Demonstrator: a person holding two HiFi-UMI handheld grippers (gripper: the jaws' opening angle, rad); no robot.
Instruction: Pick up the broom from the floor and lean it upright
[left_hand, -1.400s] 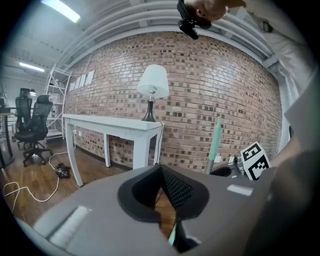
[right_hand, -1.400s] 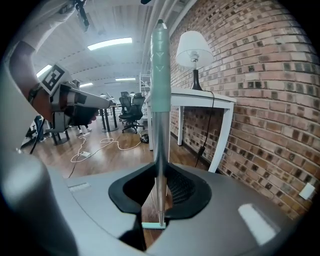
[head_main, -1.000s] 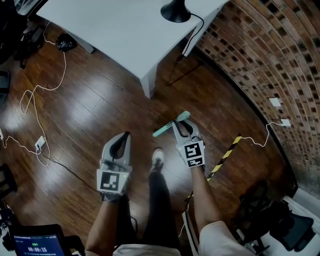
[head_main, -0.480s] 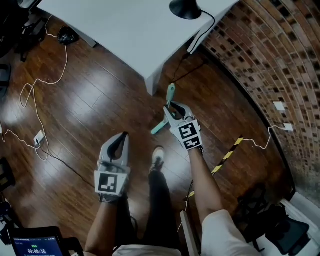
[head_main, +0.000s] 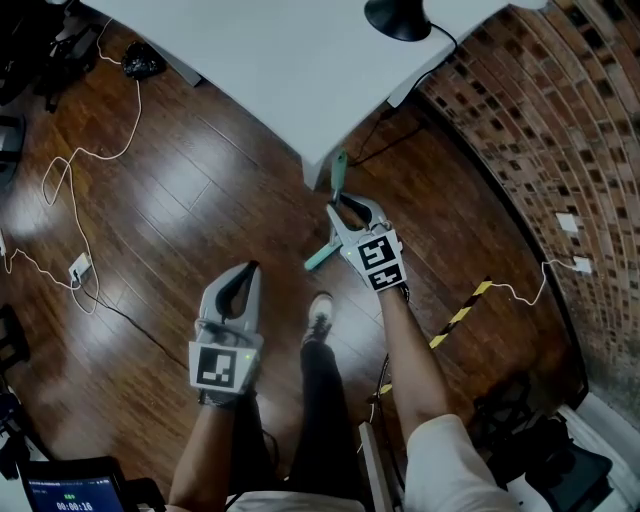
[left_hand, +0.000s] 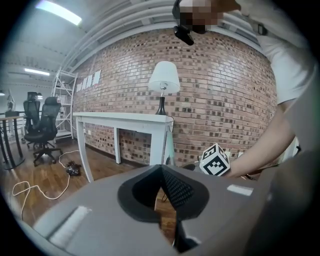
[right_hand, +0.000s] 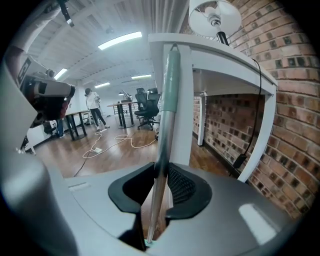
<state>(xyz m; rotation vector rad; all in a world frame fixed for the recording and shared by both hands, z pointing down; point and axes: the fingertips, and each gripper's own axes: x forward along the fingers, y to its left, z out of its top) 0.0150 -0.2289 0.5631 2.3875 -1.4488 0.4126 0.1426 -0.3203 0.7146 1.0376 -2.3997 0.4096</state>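
1 broom (right_hand: 169, 95) stands near-upright, clamped in your right tool (right_hand: 160, 176) beside the desk (right_hand: 225, 56); your left tool (left_hand: 161, 172) is closed.

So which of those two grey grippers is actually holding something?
The right grey gripper: its jaws clamp the broom's silver-and-green handle. The left grey gripper has nothing between its jaws.
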